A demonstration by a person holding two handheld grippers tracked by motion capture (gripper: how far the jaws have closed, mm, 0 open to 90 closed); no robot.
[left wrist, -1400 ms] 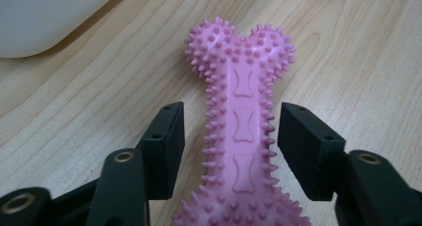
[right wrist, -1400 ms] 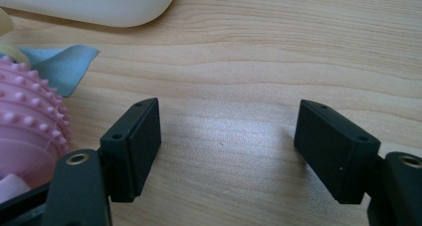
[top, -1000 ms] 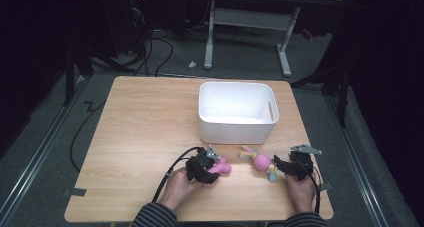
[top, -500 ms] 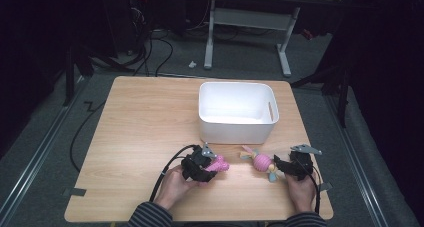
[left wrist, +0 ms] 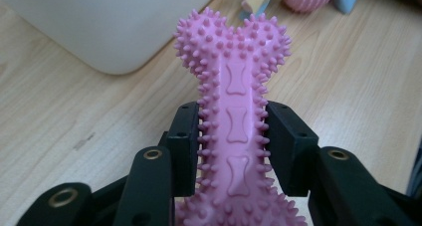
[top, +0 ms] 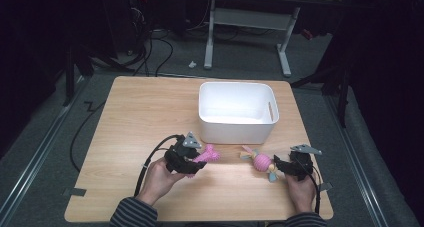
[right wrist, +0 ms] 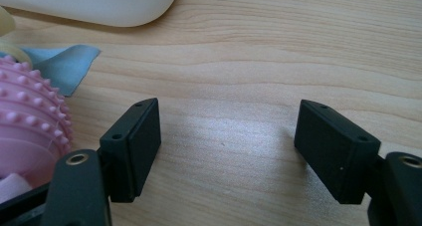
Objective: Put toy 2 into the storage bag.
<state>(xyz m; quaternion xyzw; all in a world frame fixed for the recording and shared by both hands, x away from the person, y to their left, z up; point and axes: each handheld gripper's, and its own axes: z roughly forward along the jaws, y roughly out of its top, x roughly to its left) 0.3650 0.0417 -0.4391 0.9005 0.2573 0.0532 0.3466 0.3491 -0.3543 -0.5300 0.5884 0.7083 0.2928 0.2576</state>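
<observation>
Left gripper (top: 200, 156) fingers clamped on pink spiked bone (left wrist: 239, 121), near-left of white bin (top: 236, 112). Right gripper (right wrist: 229, 151) fingers wide, empty, beside spiked ball toy (top: 262, 162). Likely next: carry bone over bin, release.

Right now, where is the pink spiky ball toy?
In the high view, the pink spiky ball toy lies on the table just left of the open right gripper, in front of the white bin.

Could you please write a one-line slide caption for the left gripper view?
Left gripper clamps a spiky pink bone toy above the wooden table, near the white bin.
</observation>
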